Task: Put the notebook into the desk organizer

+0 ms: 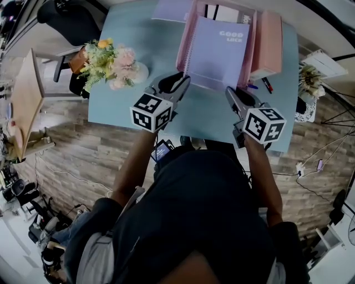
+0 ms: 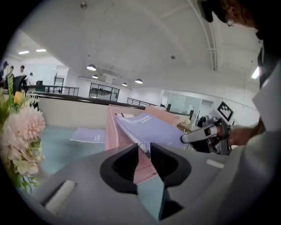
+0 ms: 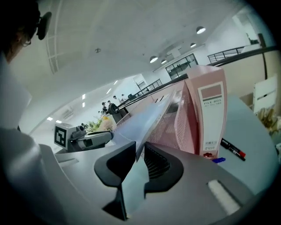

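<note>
A lavender spiral notebook [image 1: 216, 52] [image 2: 153, 127] [image 3: 145, 118] leans tilted in the pink mesh desk organizer [image 1: 186, 44] [image 2: 113, 127] [image 3: 175, 121] on the pale blue table [image 1: 122, 111]. My left gripper [image 1: 180, 81] [image 2: 145, 151] is shut on the notebook's near left corner, at the spiral edge. At the near right corner, my right gripper [image 1: 230, 91] [image 3: 140, 151] pinches the notebook's thin edge between its jaws. Each gripper view shows the other gripper: the right gripper [image 2: 206, 136] and the left gripper [image 3: 88, 138]. The organizer hides the notebook's far end.
A pink file box [image 1: 269, 44] [image 3: 210, 110] stands against the organizer's right side, with pens [image 1: 266, 84] [image 3: 232, 149] at its foot. A flower bouquet [image 1: 111, 64] [image 2: 22, 136] sits at the table's left. A second lavender notebook [image 1: 169, 10] [image 2: 90, 135] lies flat at the back.
</note>
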`<action>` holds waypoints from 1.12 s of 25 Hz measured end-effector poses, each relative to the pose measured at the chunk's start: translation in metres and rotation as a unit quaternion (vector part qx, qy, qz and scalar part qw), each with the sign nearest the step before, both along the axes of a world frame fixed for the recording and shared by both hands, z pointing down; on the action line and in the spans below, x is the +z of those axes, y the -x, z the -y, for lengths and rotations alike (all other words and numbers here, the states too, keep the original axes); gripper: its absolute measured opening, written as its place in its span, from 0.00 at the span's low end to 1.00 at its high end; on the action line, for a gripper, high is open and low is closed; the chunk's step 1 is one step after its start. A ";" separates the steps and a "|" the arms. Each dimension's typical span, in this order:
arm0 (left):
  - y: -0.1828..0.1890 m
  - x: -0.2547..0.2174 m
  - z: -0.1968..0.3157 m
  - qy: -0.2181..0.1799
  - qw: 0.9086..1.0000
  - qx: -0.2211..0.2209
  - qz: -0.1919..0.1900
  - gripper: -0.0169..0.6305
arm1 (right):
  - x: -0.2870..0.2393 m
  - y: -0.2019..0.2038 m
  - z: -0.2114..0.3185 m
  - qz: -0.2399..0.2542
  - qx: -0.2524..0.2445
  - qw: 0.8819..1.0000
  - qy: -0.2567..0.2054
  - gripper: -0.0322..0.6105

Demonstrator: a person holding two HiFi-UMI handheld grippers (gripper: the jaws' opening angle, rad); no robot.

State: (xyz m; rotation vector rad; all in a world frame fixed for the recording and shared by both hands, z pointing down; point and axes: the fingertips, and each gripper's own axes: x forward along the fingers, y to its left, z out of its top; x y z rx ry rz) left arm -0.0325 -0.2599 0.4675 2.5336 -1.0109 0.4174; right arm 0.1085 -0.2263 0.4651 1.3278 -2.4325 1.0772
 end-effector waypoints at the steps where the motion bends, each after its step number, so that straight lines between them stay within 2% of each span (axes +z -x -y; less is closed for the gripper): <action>1: -0.001 -0.003 -0.002 -0.011 1.000 0.004 0.009 0.25 | -0.001 0.001 -0.002 -0.010 -0.002 1.000 -0.005 0.15; 6: -0.002 -0.016 -0.019 -0.040 0.999 0.021 0.020 0.25 | -0.008 0.006 -0.017 -0.040 -0.007 0.999 -0.021 0.15; 28: 0.034 -0.026 -0.114 -0.063 0.996 0.059 0.014 0.25 | -0.009 0.049 -0.109 -0.071 -0.005 0.996 -0.044 0.15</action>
